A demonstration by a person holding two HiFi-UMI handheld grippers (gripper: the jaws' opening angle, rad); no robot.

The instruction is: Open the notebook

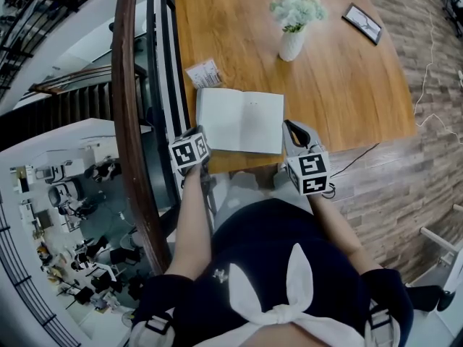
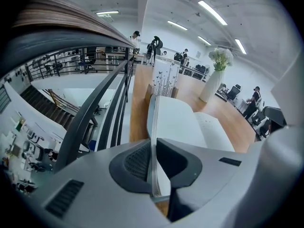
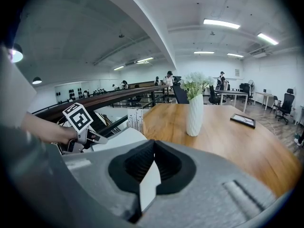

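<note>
Lying open and flat at the desk's (image 1: pixel 347 71) near edge, notebook (image 1: pixel 240 121), long axis left-right. Its near-left page stack is pinched by left hand-held gripper (image 1: pixel 200 134); near-right leaf clamped by right hand-held gripper (image 1: pixel 289 130). Neither nearer.

Clothing: I wore a dark navy top (image 1: pixel 275 251) with a white bow (image 1: pixel 293 295).
Left gripper (image 2: pixel 154 170): my shell was grey, its pads (image 2: pixel 137 160) black and ribbed.
Right gripper (image 3: pixel 151 167): matched it.
Marker cubes (image 1: pixel 189 152): white with black squares.
</note>
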